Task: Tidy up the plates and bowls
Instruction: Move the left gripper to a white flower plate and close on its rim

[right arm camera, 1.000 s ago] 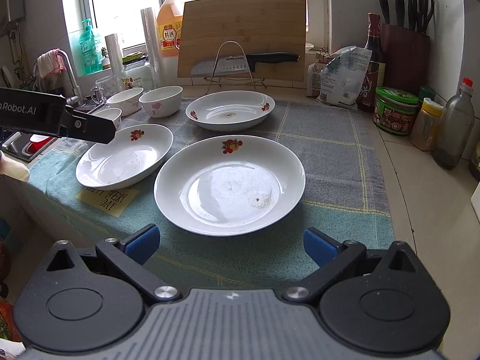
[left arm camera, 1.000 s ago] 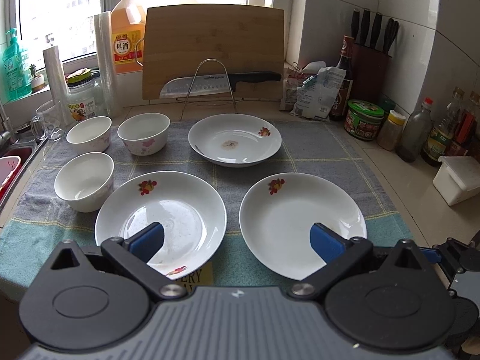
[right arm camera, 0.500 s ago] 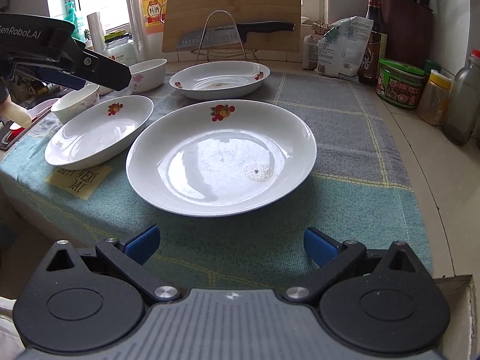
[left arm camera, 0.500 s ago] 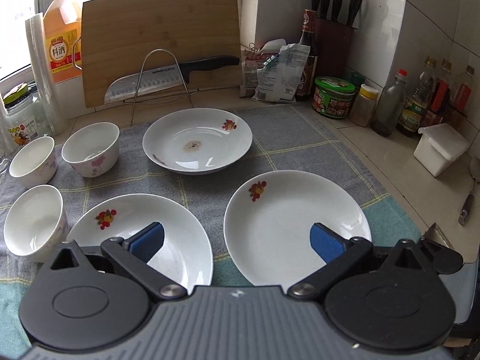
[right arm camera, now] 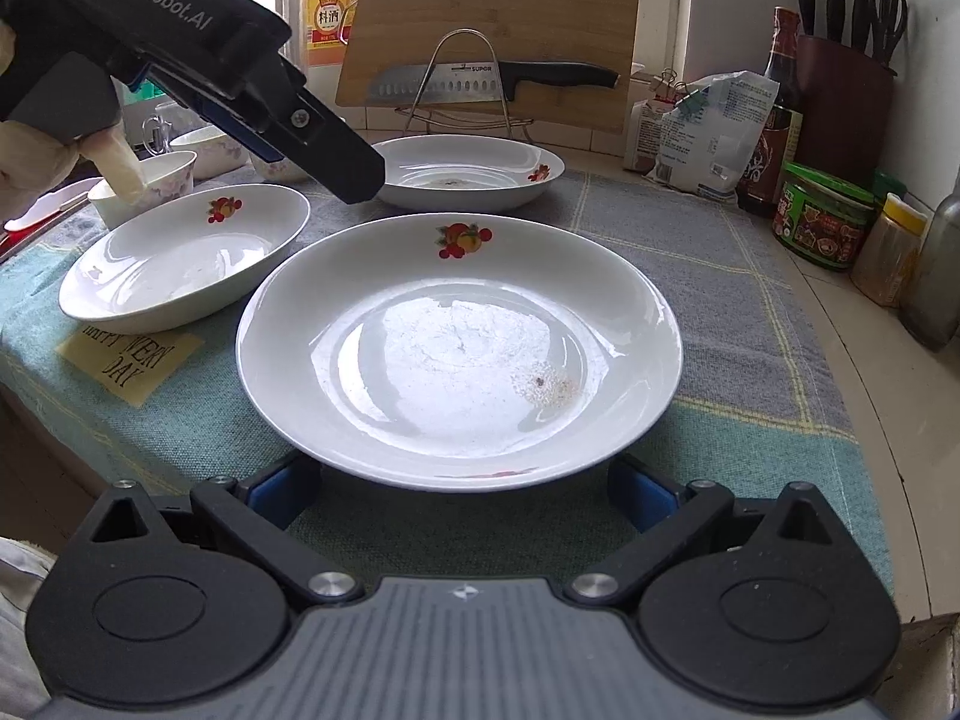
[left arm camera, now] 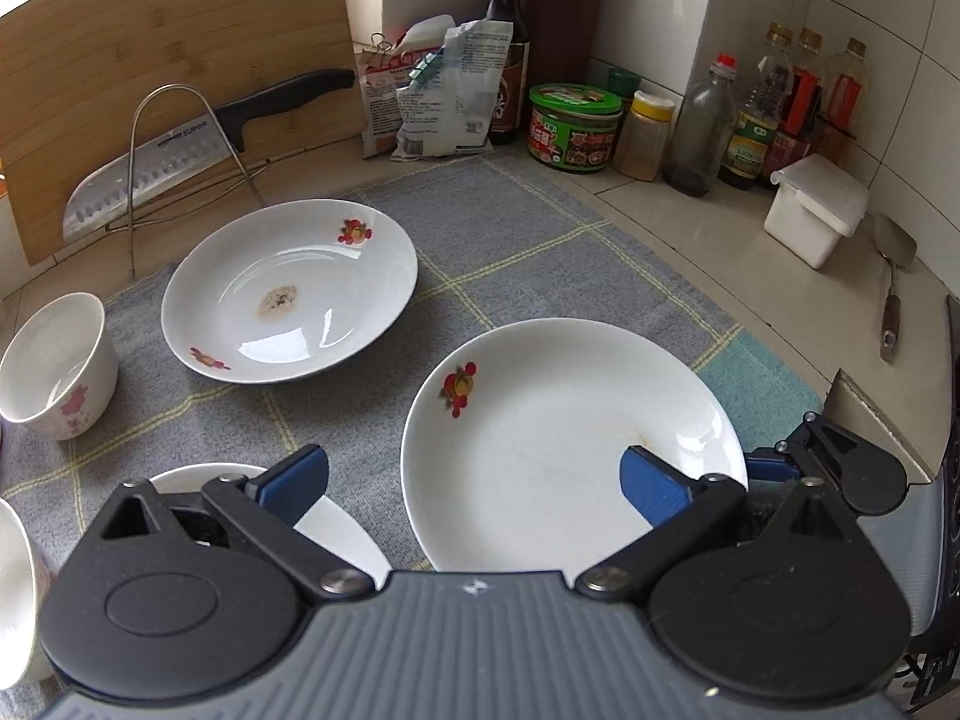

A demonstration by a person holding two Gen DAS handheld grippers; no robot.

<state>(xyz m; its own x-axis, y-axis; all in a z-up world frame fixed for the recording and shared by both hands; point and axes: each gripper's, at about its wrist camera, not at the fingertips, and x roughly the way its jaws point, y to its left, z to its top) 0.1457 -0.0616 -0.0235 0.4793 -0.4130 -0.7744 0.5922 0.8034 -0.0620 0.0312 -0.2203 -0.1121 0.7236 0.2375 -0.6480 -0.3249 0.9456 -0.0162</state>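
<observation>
Three white plates with fruit prints lie on a grey-green cloth (right arm camera: 750, 276). The near right plate (right arm camera: 459, 342) also shows in the left wrist view (left arm camera: 564, 450). The left plate (right arm camera: 186, 252) and far plate (right arm camera: 468, 168) lie behind; the far plate also shows in the left wrist view (left arm camera: 288, 294). My right gripper (right arm camera: 462, 495) is open, low at the near plate's front rim, its fingers partly under the rim. My left gripper (left arm camera: 474, 480) is open, hovering above the left and near plates; it also shows in the right wrist view (right arm camera: 336, 162). White bowls (left arm camera: 57, 366) (right arm camera: 153, 177) stand at the left.
A cutting board (right arm camera: 498, 24) and a knife (right arm camera: 492, 81) on a wire rack stand at the back. Jars and bottles (left arm camera: 576, 126), a knife block (right arm camera: 840, 102) and a white box (left arm camera: 816, 210) line the right wall. A spatula (left arm camera: 891, 288) lies on the counter.
My right gripper moved forward and down to the near plate's front rim. My left gripper swung right and forward over the plates. No plate or bowl has moved.
</observation>
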